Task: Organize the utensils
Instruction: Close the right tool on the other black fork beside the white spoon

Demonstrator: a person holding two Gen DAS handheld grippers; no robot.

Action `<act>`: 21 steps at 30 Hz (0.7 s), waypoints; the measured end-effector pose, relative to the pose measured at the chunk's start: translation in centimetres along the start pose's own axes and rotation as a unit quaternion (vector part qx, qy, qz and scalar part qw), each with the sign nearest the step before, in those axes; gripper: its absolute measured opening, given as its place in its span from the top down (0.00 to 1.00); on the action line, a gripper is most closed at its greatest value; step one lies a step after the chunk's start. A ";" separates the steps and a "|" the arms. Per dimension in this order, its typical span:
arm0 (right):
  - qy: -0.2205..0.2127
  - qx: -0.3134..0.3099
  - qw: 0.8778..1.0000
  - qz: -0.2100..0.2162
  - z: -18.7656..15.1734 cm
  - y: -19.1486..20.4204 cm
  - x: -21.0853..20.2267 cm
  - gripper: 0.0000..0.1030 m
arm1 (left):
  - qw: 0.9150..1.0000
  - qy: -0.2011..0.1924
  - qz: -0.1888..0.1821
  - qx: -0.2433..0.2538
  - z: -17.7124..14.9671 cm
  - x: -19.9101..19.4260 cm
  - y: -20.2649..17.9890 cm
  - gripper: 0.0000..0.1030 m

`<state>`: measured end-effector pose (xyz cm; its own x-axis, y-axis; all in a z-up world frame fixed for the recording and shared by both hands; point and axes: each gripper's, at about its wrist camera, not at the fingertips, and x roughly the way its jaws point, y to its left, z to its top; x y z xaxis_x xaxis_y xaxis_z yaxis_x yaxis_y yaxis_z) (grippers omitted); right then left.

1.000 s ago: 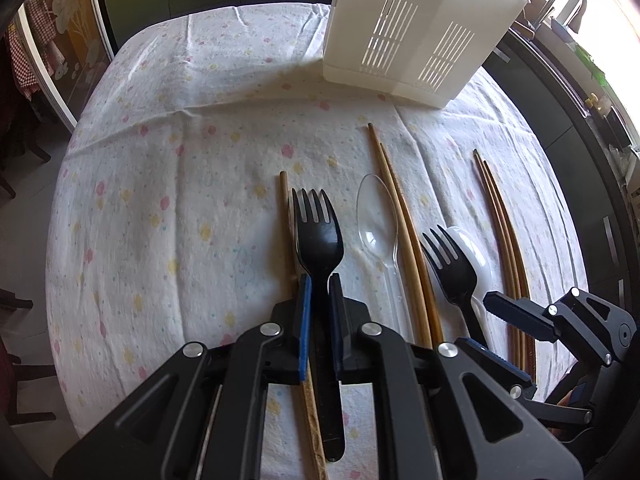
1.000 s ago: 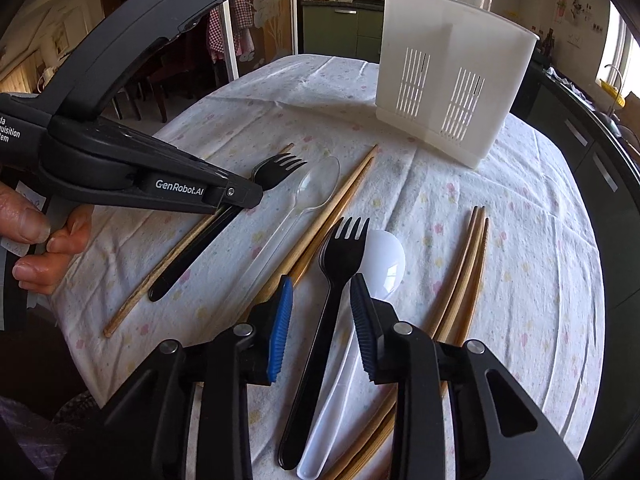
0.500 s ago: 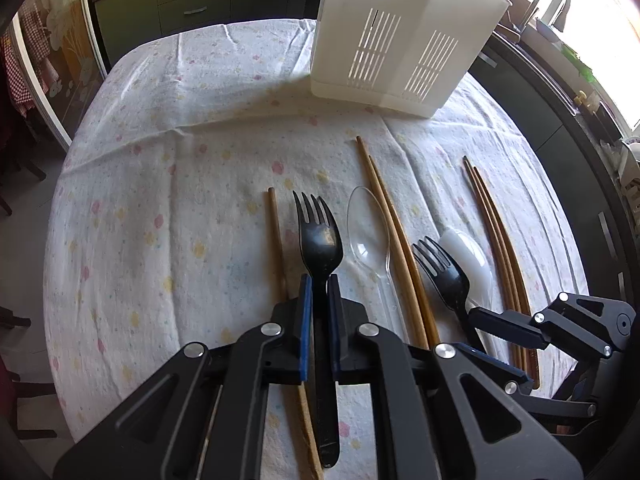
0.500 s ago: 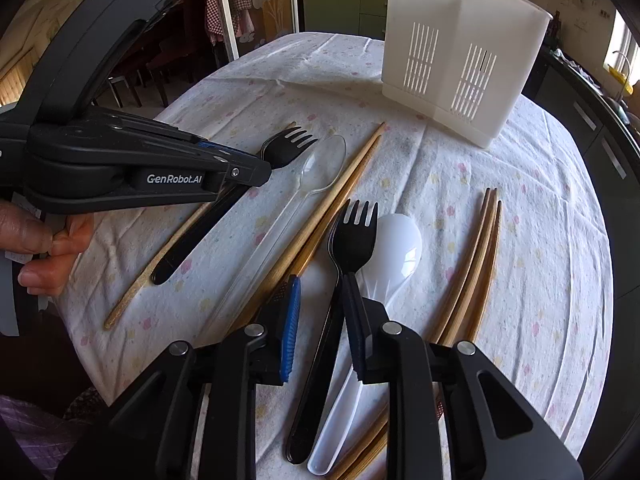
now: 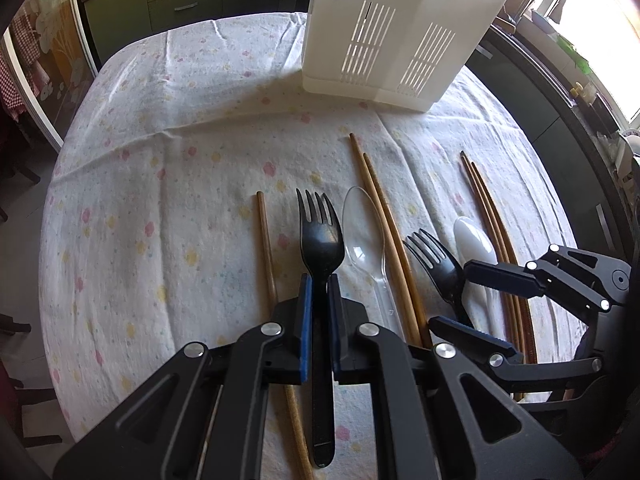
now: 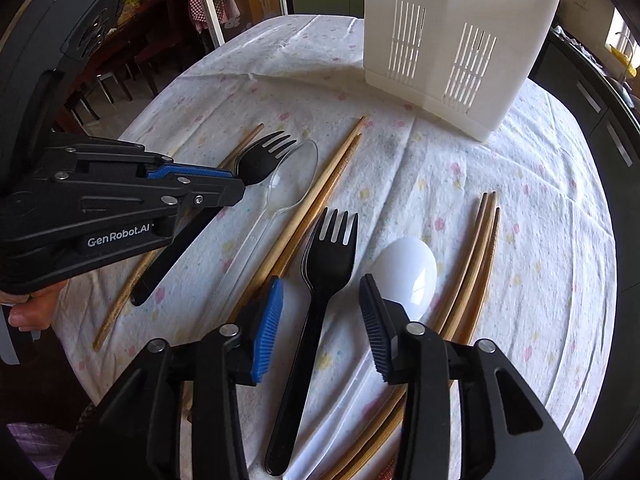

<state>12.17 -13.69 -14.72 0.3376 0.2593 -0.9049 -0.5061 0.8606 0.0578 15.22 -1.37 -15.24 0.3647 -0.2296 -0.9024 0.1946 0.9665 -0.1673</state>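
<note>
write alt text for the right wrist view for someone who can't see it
The right hand-held gripper hovers over a black fork lying on a flowered tablecloth, its jaws opening around the handle without touching it. A white spoon, chopsticks and a clear spoon lie alongside; the left hand-held gripper clamps a second black fork, and a white slotted caddy stands behind.

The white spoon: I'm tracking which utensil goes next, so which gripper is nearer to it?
Right. The right gripper has one finger beside the white spoon; the left gripper sits several utensils away, clamping a black fork.
</note>
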 end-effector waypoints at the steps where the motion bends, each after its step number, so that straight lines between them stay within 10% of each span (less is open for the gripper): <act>1: 0.001 -0.002 1.000 0.000 0.1 0.0 0.2 0.53 | 1.000 0.000 0.001 0.001 0.0 0.1 0.0 0.92; 6: -0.007 -0.002 1.000 0.000 0.3 -0.2 0.2 0.74 | 1.000 0.000 0.002 0.006 0.0 0.2 0.0 0.92; 21: -0.096 0.042 0.994 0.044 -1.3 -1.9 -4.5 0.74 | 0.999 -0.022 -0.038 0.001 -0.4 -1.2 0.1 0.93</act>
<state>10.59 -17.07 -11.26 0.4438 0.4078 -0.7980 -0.4753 0.8620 0.1761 14.47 -0.97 -14.34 0.3892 -0.3069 -0.8685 0.2248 0.9460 -0.2336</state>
